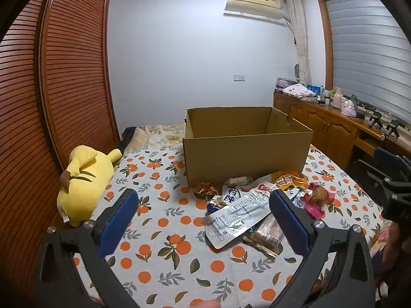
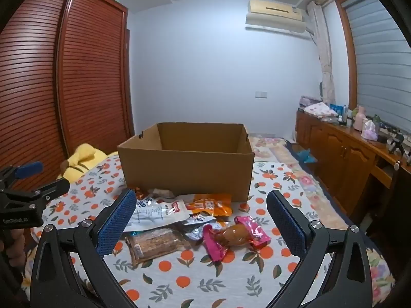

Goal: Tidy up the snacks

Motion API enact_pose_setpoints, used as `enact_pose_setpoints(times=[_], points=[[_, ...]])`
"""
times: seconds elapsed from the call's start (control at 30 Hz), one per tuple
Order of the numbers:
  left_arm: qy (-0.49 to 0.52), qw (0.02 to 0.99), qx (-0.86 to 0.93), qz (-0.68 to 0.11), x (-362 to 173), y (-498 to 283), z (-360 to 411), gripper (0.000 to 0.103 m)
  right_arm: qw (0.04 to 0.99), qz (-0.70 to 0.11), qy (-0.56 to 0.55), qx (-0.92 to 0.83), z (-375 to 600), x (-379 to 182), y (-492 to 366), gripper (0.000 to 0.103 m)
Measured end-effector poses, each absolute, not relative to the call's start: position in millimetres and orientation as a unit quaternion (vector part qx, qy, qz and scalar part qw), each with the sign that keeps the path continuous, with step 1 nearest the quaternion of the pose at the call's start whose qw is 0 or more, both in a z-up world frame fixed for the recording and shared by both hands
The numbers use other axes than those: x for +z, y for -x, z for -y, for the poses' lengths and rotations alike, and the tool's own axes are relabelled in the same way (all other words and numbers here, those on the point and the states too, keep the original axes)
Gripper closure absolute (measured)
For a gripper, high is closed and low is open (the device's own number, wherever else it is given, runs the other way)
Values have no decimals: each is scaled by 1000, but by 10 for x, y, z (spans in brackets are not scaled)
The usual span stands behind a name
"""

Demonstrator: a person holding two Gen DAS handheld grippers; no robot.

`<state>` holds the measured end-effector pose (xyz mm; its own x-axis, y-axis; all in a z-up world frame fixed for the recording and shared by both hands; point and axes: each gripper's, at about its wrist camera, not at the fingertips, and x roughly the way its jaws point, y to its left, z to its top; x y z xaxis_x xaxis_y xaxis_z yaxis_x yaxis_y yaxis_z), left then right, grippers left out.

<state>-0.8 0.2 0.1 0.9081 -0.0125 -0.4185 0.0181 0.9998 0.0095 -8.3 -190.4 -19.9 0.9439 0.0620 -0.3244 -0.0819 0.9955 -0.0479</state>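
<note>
An open cardboard box (image 1: 246, 151) stands on the orange-print bed cover; it also shows in the right wrist view (image 2: 187, 169). A pile of snack packets lies in front of it: a silver pouch (image 1: 236, 215), a clear biscuit pack (image 2: 159, 243), an orange packet (image 2: 209, 205) and a pink-wrapped drumstick (image 2: 235, 234). My left gripper (image 1: 203, 205) is open and empty, hovering just left of the pile. My right gripper (image 2: 201, 206) is open and empty, above the pile.
A yellow plush toy (image 1: 82, 177) lies at the bed's left edge by the slatted wardrobe (image 1: 51, 89). A wooden sideboard (image 2: 346, 154) with bottles and clutter runs along the right under the window.
</note>
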Motion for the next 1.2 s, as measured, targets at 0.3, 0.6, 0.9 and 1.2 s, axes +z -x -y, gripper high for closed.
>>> enact_pose_setpoints(times=[0.3,0.6,0.9,1.2], points=[[-11,975,-4,-222,-25,35,-12,0,985,-168,34,34,1895,-208,81,0],[-9,975,-1,-223,-50,4,-22,0,985,-167,33,31,1934,-219,84,0],[-12,975,-6,-222,-24,25,-9,0,985,-166,32,26,1958,-224,97,0],[-13,975,-6,-222,-3,18,12,0,985,-168,32,25,1959,-239,95,0]])
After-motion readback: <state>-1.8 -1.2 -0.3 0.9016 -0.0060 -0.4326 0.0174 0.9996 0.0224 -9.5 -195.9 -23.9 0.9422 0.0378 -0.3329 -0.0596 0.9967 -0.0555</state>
